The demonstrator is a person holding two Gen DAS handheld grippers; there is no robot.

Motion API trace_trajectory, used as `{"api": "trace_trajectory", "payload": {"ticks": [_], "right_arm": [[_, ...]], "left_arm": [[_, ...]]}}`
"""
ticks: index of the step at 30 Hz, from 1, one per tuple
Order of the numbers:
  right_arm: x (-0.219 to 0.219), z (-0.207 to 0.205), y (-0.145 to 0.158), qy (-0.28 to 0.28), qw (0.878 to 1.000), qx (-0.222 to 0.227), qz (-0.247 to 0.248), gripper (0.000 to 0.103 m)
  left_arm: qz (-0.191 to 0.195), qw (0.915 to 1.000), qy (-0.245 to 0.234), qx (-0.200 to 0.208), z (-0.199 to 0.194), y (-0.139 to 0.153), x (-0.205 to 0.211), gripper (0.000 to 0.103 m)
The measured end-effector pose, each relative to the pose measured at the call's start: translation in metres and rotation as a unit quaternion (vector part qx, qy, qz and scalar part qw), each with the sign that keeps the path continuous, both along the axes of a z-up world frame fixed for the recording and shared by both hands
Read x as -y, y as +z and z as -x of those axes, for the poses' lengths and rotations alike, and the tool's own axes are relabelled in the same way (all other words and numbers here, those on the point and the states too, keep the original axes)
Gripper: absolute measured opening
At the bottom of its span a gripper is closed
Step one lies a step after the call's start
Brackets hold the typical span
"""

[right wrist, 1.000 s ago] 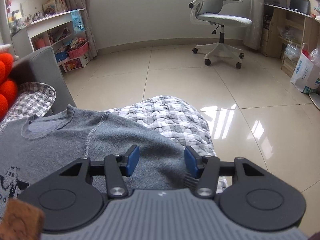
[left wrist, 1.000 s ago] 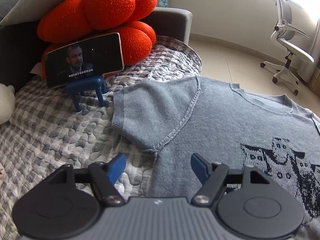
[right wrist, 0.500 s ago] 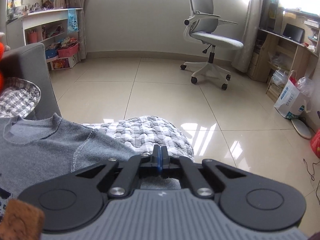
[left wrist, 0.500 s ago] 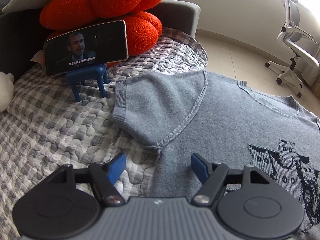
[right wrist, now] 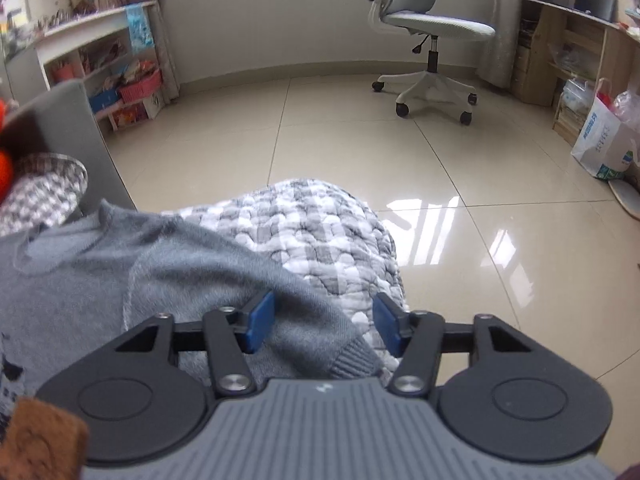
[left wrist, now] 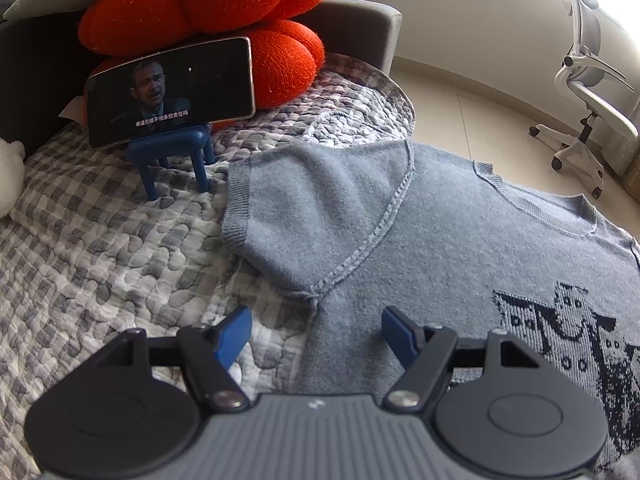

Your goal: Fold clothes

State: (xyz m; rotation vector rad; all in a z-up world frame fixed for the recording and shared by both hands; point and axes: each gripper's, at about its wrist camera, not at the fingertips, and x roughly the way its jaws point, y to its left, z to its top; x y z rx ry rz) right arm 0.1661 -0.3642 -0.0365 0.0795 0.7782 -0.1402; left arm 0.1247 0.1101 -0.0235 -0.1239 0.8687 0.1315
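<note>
sweater (left wrist: 460, 248): flat on quilt (left wrist: 100, 248), chest up, sleeves out sideways
left gripper (left wrist: 316, 330): jaws apart, empty, over armpit seam
right gripper (right wrist: 324, 326): jaws apart, sleeve cuff (right wrist: 352, 358) between, probably unpinched
nearer: right

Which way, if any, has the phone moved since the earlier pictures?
No. The phone still stands on its blue stand, before the same lobes of the orange cushion; only the view shifted.
</note>
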Motion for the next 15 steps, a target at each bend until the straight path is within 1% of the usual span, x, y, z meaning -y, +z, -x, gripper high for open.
{"api": "trace_trajectory", "payload": {"ticks": [1, 3, 8, 10, 12, 15], "right_arm": [[-0.003, 0.000, 0.001, 0.005, 1.000, 0.000, 0.011, 0.005], [-0.010, 0.001, 0.007, 0.012, 0.999, 0.007, 0.035, 0.004], [-0.013, -0.002, 0.021, -0.016, 0.993, 0.047, 0.103, 0.003], [-0.016, -0.006, 0.023, -0.027, 0.991, 0.053, 0.123, 0.003], [-0.020, -0.012, 0.020, -0.032, 0.988, 0.049, 0.144, 0.003], [-0.023, -0.024, 0.002, -0.045, 0.983, 0.036, 0.175, 0.003]], "left_arm": [[-0.001, 1.0000, 0.000, 0.000, 0.000, 0.000, 0.000, 0.073], [-0.001, 1.0000, 0.002, 0.001, 0.000, 0.000, -0.001, 0.073], [-0.002, 1.0000, 0.006, 0.002, 0.000, 0.000, -0.004, 0.073], [-0.009, 1.0000, 0.003, 0.001, 0.000, 0.000, -0.003, 0.073], [-0.010, 0.9999, 0.004, -0.001, -0.001, -0.001, -0.004, 0.073], [-0.002, 1.0000, 0.007, -0.001, -0.002, -0.001, -0.006, 0.073]]}}
